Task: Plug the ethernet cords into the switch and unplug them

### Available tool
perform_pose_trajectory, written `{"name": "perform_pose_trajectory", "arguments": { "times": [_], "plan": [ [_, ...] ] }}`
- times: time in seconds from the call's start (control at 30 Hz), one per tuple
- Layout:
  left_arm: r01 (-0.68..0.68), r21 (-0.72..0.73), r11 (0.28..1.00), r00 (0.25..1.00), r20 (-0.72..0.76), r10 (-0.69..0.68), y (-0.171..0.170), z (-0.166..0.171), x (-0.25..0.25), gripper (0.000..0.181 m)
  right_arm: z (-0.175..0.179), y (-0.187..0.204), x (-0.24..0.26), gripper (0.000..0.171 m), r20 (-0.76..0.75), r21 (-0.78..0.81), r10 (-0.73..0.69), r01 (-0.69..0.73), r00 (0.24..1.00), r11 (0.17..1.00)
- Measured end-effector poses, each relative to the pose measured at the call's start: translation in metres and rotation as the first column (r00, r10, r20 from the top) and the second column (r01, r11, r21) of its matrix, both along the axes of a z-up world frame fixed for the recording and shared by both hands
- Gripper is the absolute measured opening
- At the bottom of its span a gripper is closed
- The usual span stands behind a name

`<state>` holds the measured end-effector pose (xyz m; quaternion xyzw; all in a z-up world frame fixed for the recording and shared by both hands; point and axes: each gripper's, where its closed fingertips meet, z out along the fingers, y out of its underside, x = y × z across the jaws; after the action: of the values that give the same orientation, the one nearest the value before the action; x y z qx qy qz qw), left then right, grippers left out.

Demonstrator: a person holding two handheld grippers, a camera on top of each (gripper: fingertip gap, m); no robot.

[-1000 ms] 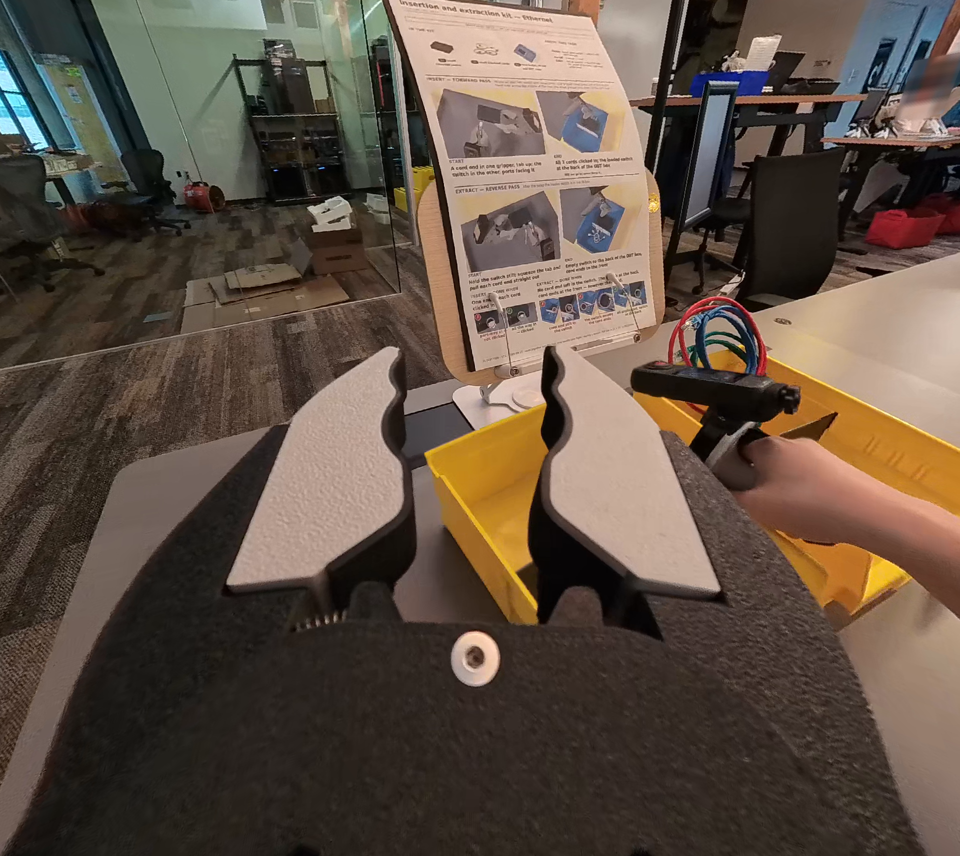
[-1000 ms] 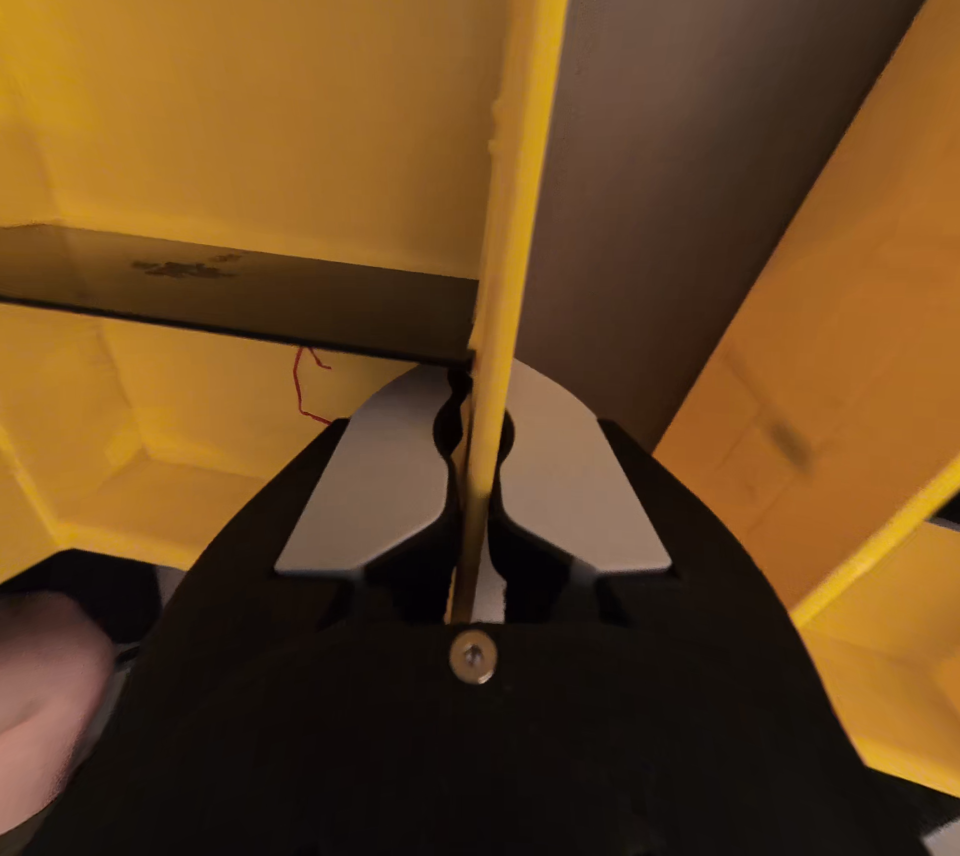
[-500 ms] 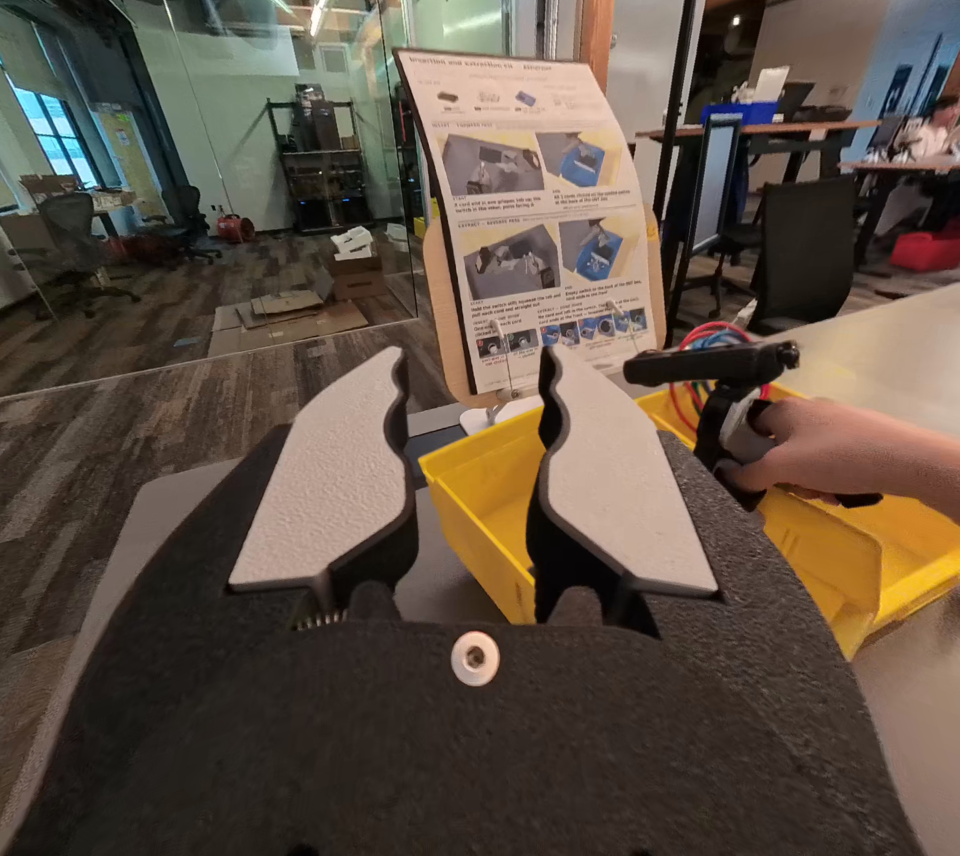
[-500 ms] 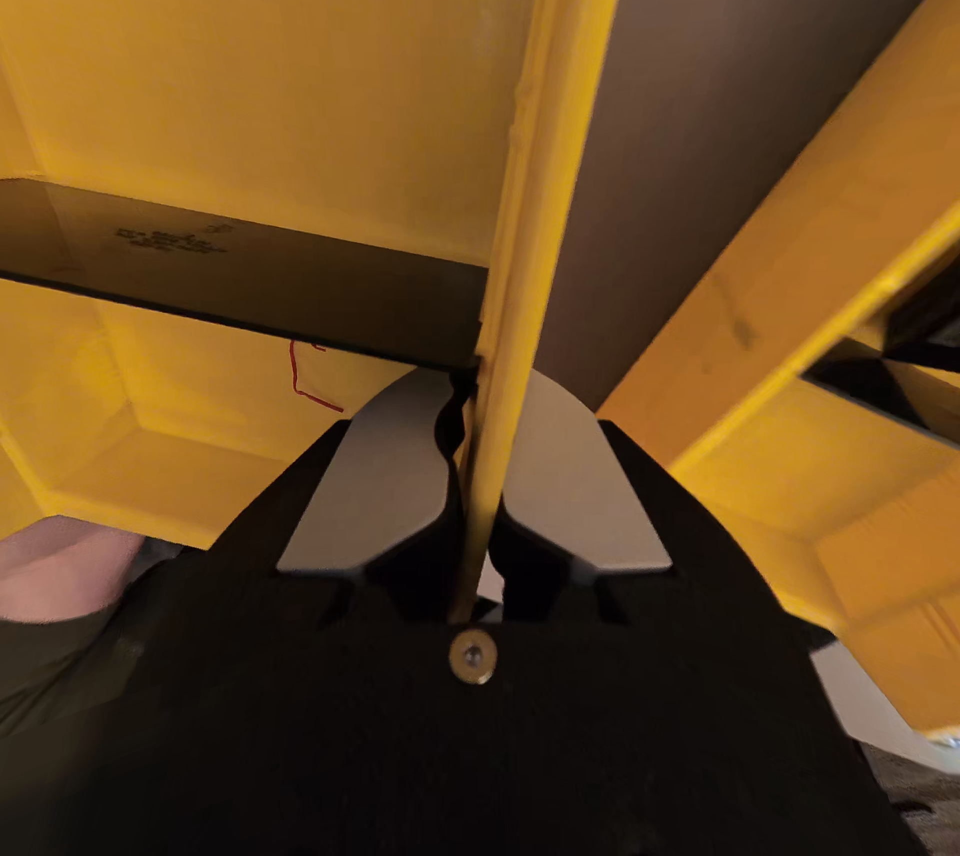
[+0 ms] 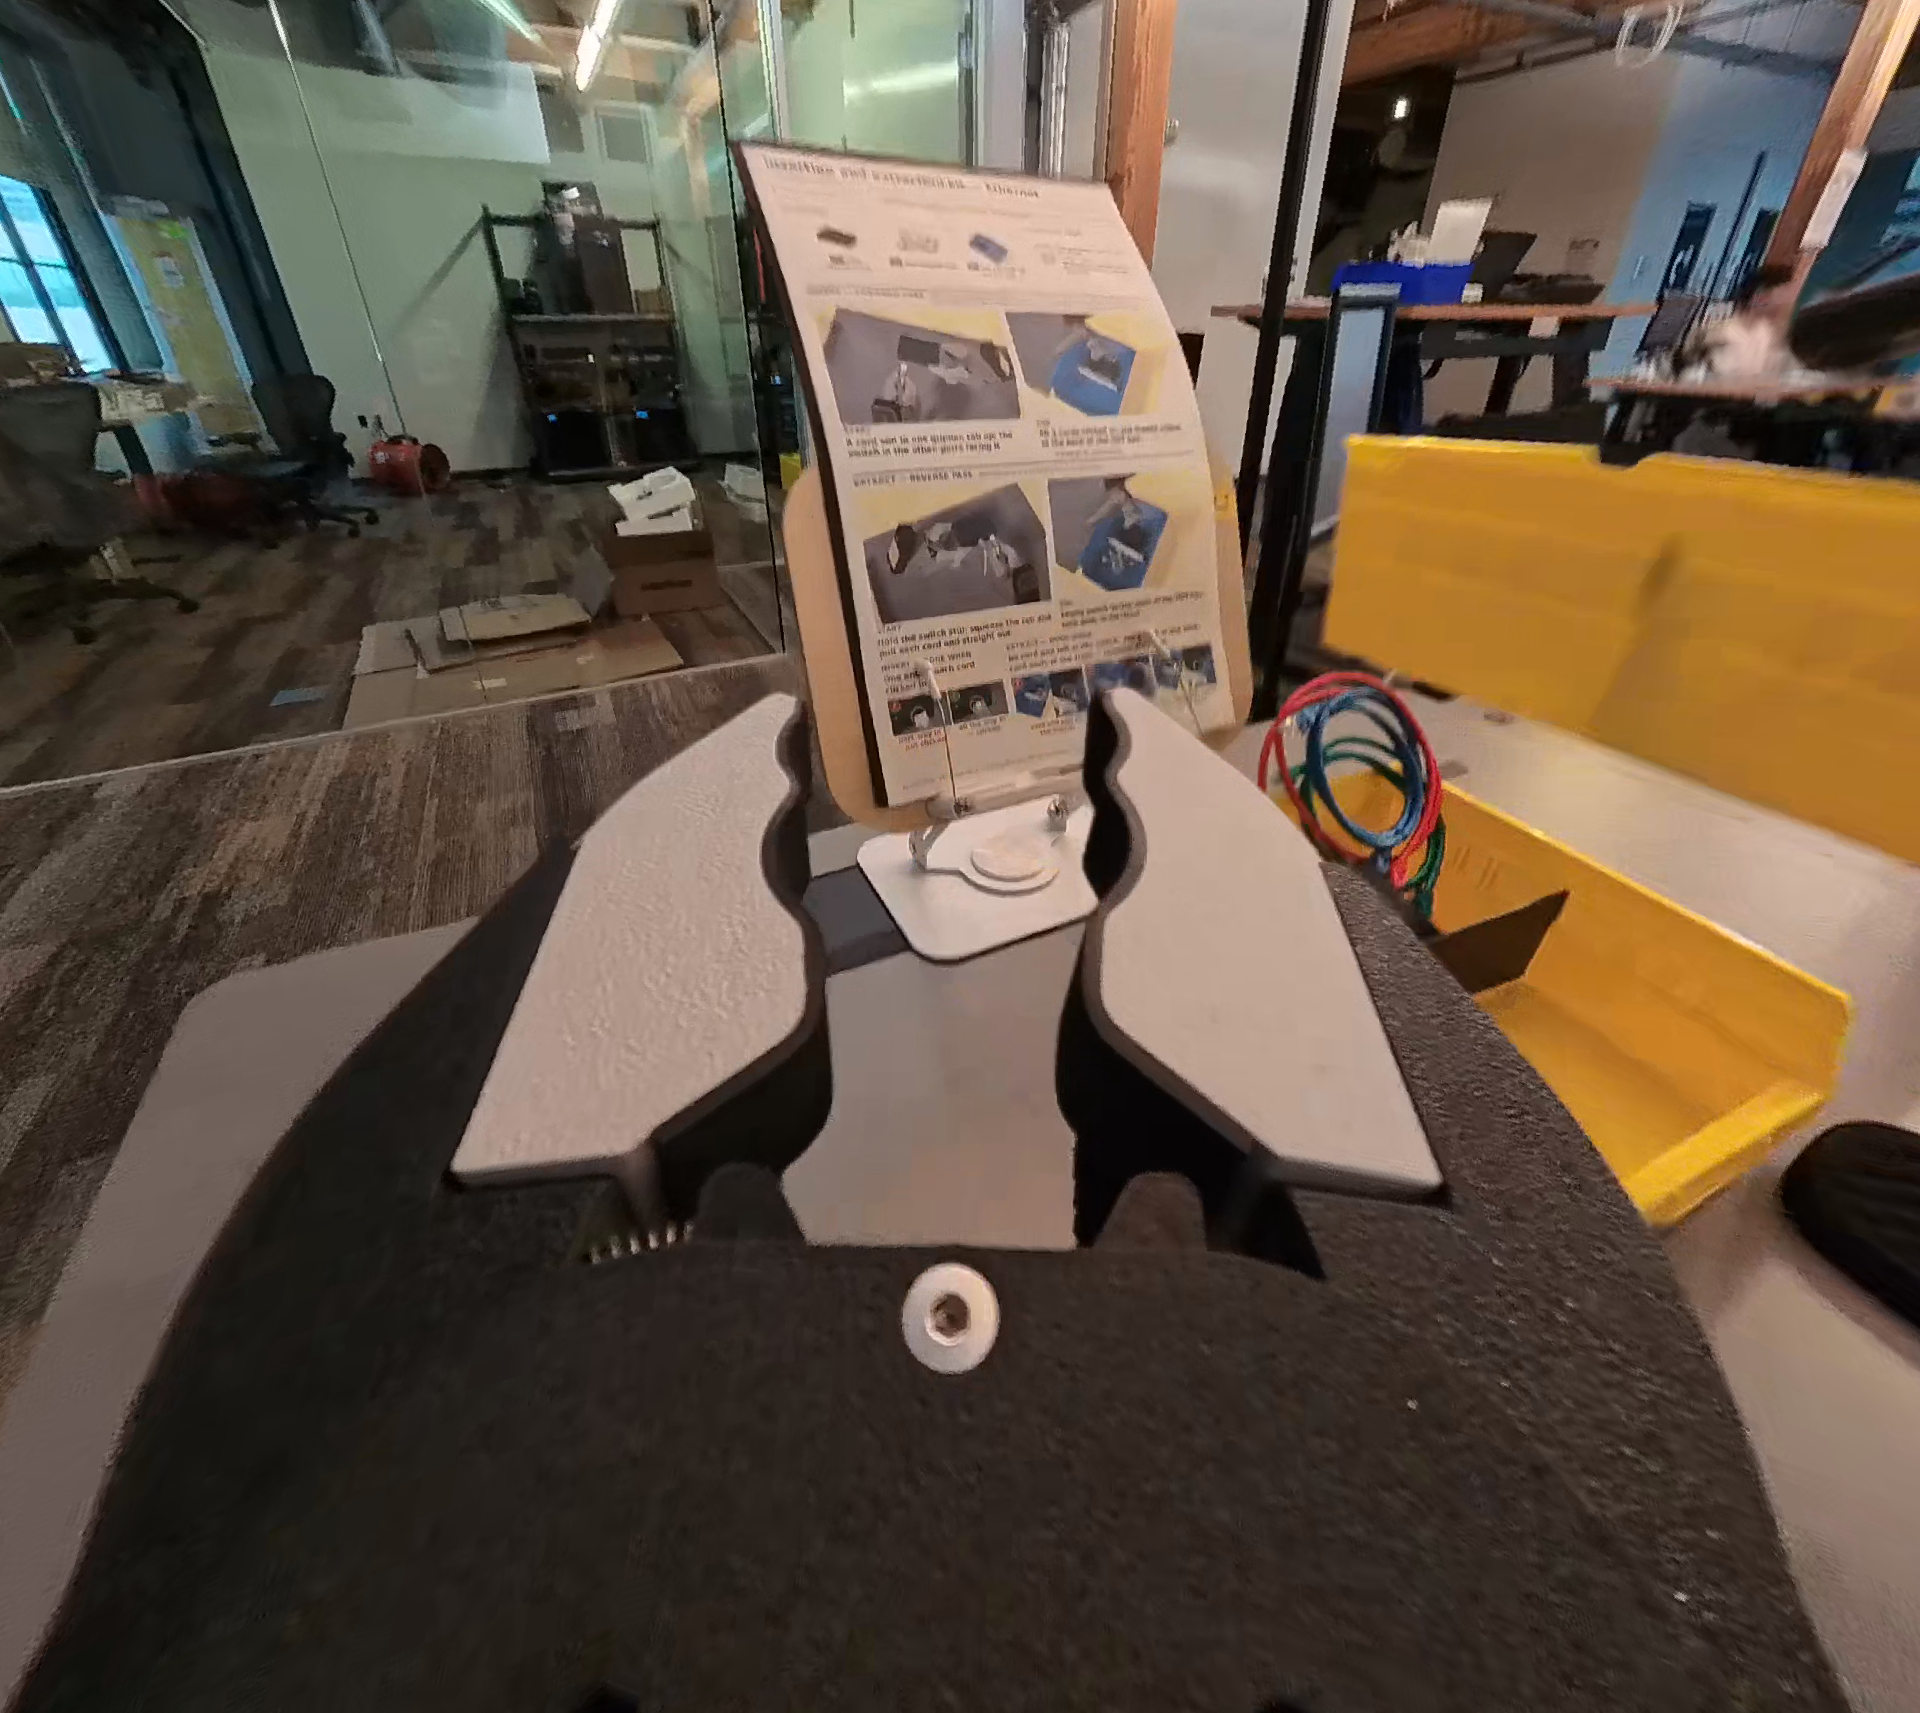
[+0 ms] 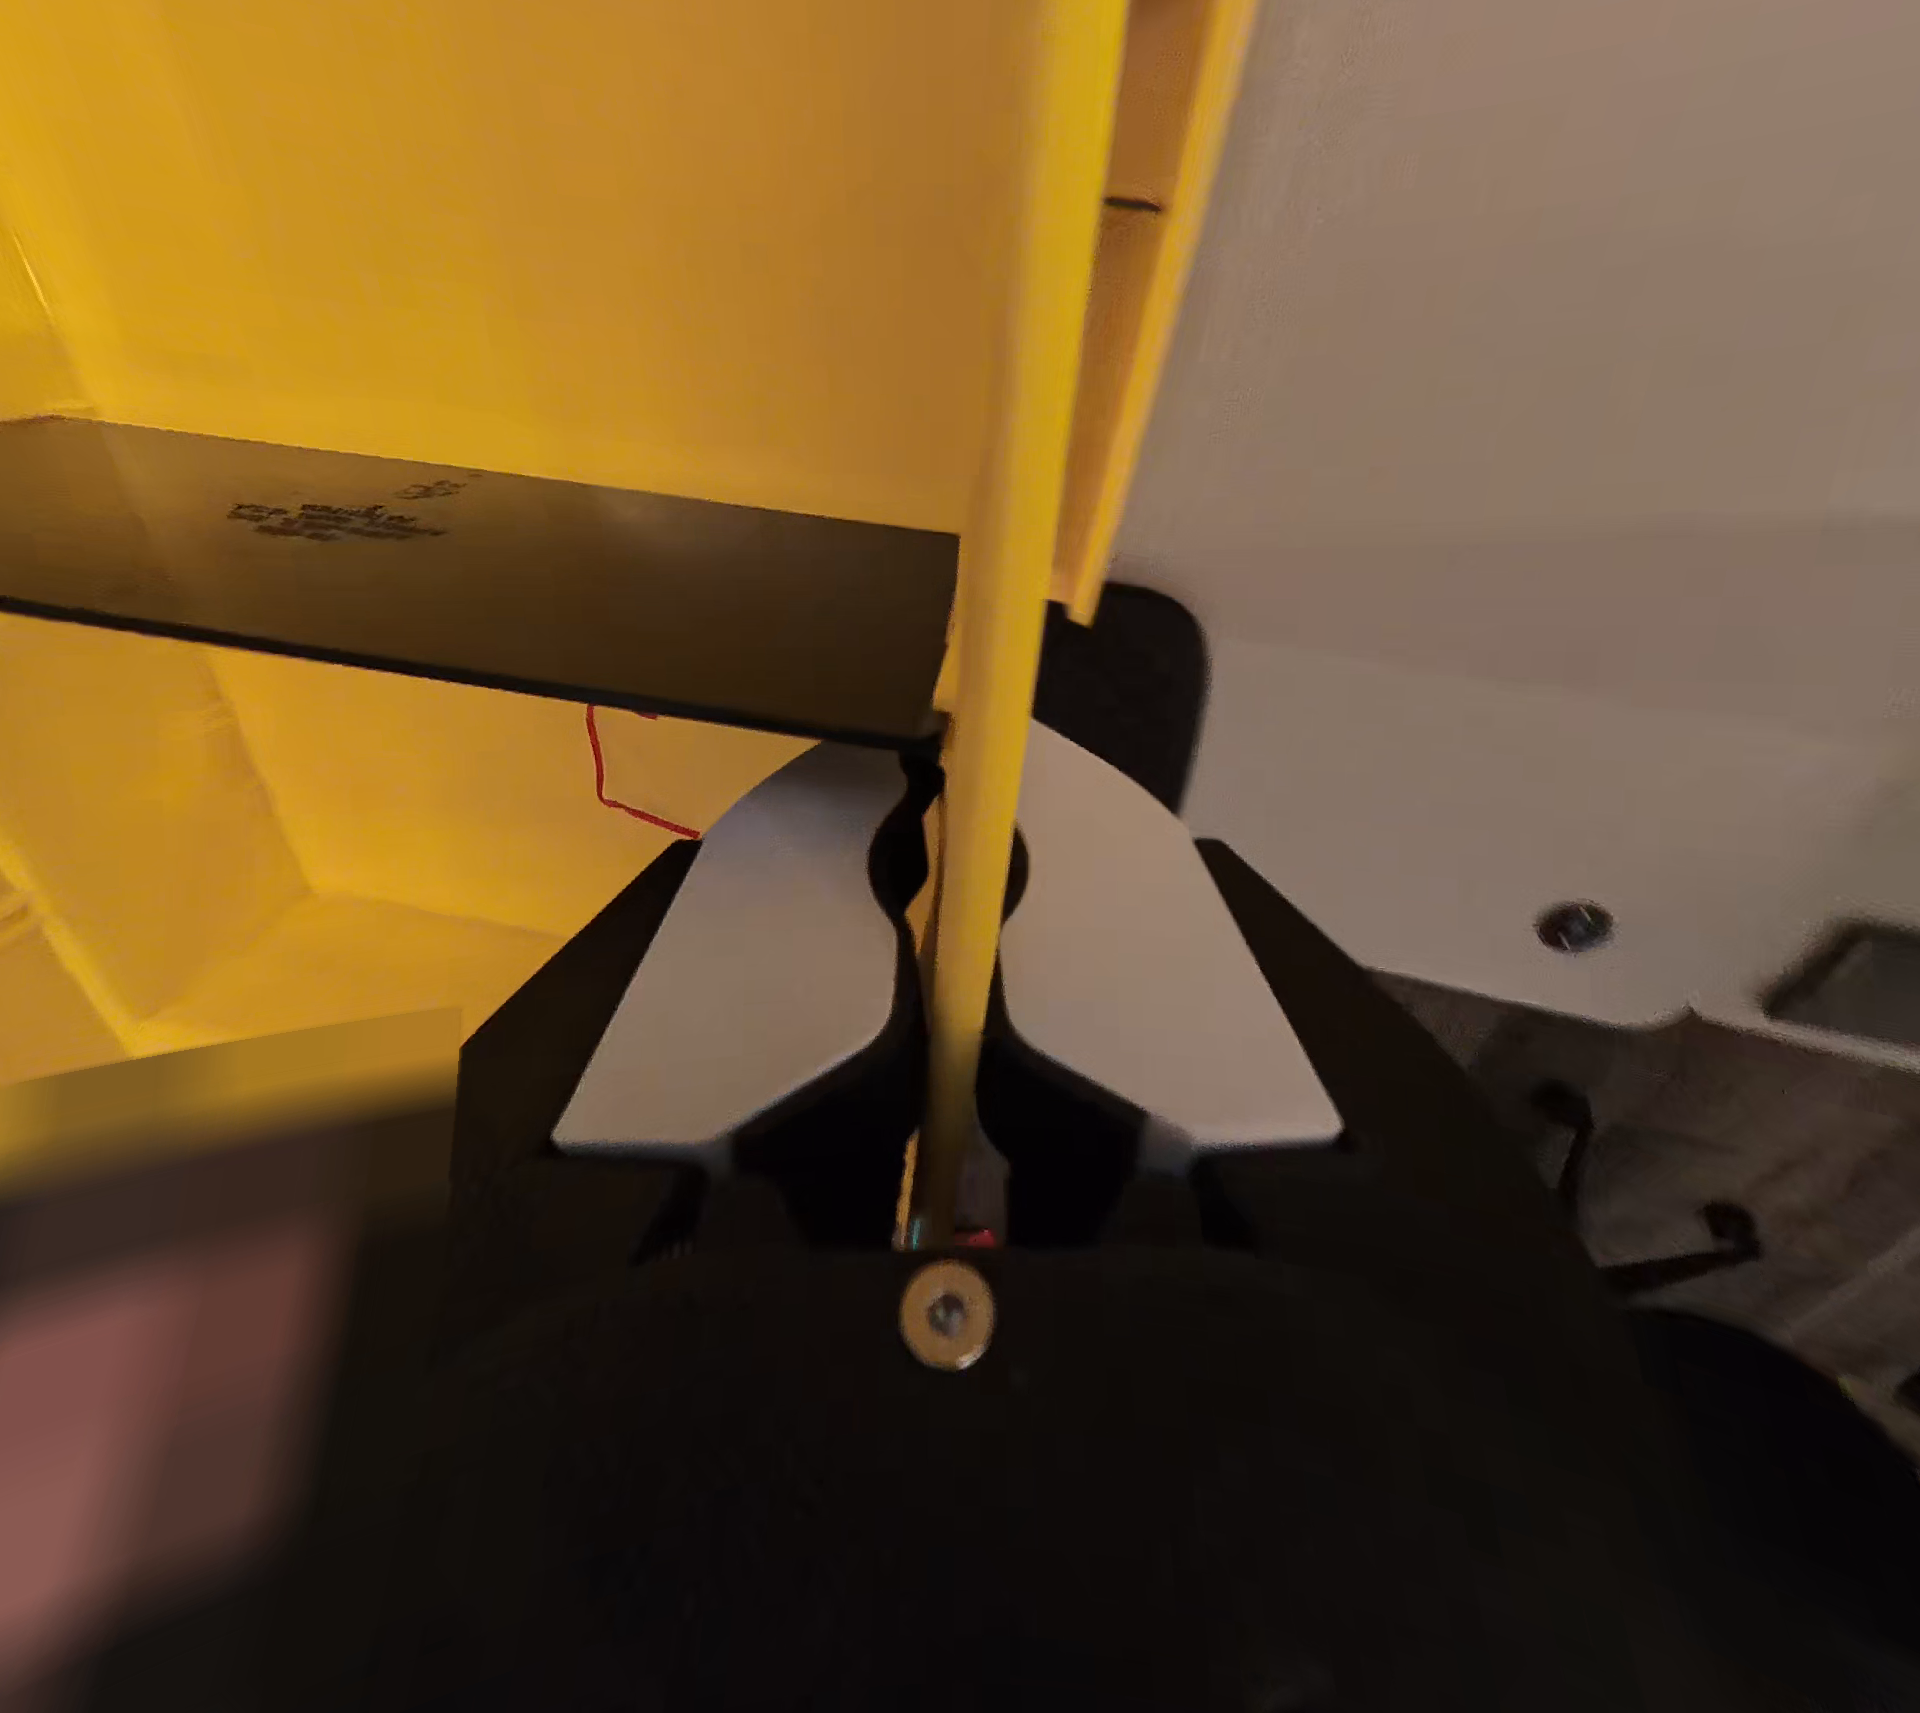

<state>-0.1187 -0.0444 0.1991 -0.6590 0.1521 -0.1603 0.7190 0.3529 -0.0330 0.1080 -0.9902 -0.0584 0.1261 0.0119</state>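
Coiled red, blue and green ethernet cords stand in a yellow bin on the table, right of my left gripper, which is open and empty above the tabletop. My right gripper is shut on the side wall of a second yellow bin with a black divider across it. In the left wrist view this second bin is held up in the air at the right, blurred. No switch shows in either view.
An instruction sheet on a wooden stand stands just beyond my left fingers. The grey table runs off to the right. A glass wall, office floor, desks and chairs lie behind. A dark blurred object sits at the lower right edge. The grippers' ends are close to 50 cm from one another.
My right gripper has lifted its yellow bin up and to the right, off the table, uncovering the bin with the cords. The left gripper stays open and has tilted slightly.
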Motion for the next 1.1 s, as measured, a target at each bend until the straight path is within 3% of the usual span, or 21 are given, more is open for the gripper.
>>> {"name": "perform_pose_trajectory", "arguments": {
  "times": [0.13, 0.33, 0.43, 0.5, 0.73, 0.9, 1.0, 1.1],
  "plan": [
    [-0.02, -0.069, 0.997, 0.993, -0.115, 0.012, 0.013, -0.02, 0.015, 0.052, -0.02, -0.018, 0.099, 0.004, 0.082, -0.019, -0.13, 0.132, 0.988, 0.991],
    [-0.003, -0.102, 0.995, 0.978, -0.209, -0.018, 0.026, -0.038, 0.052, 0.052, -0.088, -0.019, 0.211, 0.004, 0.143, 0.029, -0.23, 0.229, 0.963, 0.973],
    [0.065, -0.146, 0.987, 0.975, -0.2, -0.094, 0.039, -0.056, 0.088, 0.053, -0.125, -0.008, 0.247, 0.004, 0.132, 0.101, -0.25, 0.238, 0.959, 0.966],
    [0.192, -0.19, 0.963, 0.97, -0.11, -0.215, 0.047, -0.074, 0.126, 0.064, -0.149, -0.001, 0.261, 0.005, 0.12, 0.126, -0.255, 0.24, 0.959, 0.963],
    [0.398, -0.508, 0.764, 0.904, 0.077, -0.42, 0.067, -0.188, 0.231, 0.066, -0.212, 0.005, 0.266, 0.005, 0.081, 0.067, -0.197, 0.192, 0.977, 0.979],
    [0.309, -0.667, 0.679, 0.913, 0.007, -0.408, 0.085, -0.218, 0.254, 0.068, -0.235, 0.006, 0.273, 0.004, 0.148, 0.054, -0.197, 0.191, 0.969, 0.98],
    [0.202, -0.811, 0.549, 0.921, -0.033, -0.388, 0.084, -0.241, 0.257, 0.073, -0.246, 0.006, 0.264, 0.005, 0.052, 0.043, -0.282, 0.28, 0.958, 0.959],
    [0.092, -0.9, 0.427, 0.934, -0.071, -0.349, 0.089, -0.26, 0.256, 0.074, -0.244, 0.006, 0.26, 0.006, 0.081, 0.062, -0.264, 0.259, 0.961, 0.964]
  ]
}}
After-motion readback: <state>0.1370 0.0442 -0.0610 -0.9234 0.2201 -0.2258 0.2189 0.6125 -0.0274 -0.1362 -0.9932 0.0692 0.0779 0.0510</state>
